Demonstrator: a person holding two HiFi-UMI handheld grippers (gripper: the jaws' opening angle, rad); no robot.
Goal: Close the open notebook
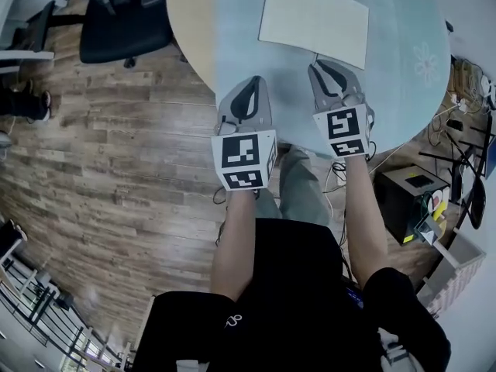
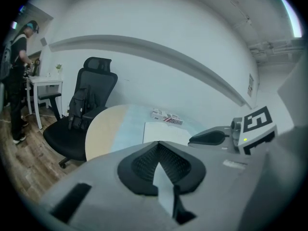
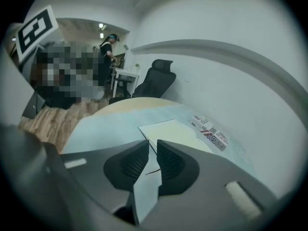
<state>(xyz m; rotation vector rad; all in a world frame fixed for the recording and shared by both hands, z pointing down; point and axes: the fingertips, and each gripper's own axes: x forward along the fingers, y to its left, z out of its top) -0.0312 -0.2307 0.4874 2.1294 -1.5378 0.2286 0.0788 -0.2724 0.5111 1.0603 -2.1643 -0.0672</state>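
The notebook (image 1: 314,20) lies flat on the round pale-blue desk (image 1: 403,91), well in from the near edge. It is a plain cream rectangle, slightly askew, its long edges running crosswise (no centre fold shows, so open or closed cannot be told).

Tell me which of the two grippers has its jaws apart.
The right gripper: in its own view a narrow gap runs between its two pads, and they grip nothing. The left gripper differs: its pads meet at the tips.
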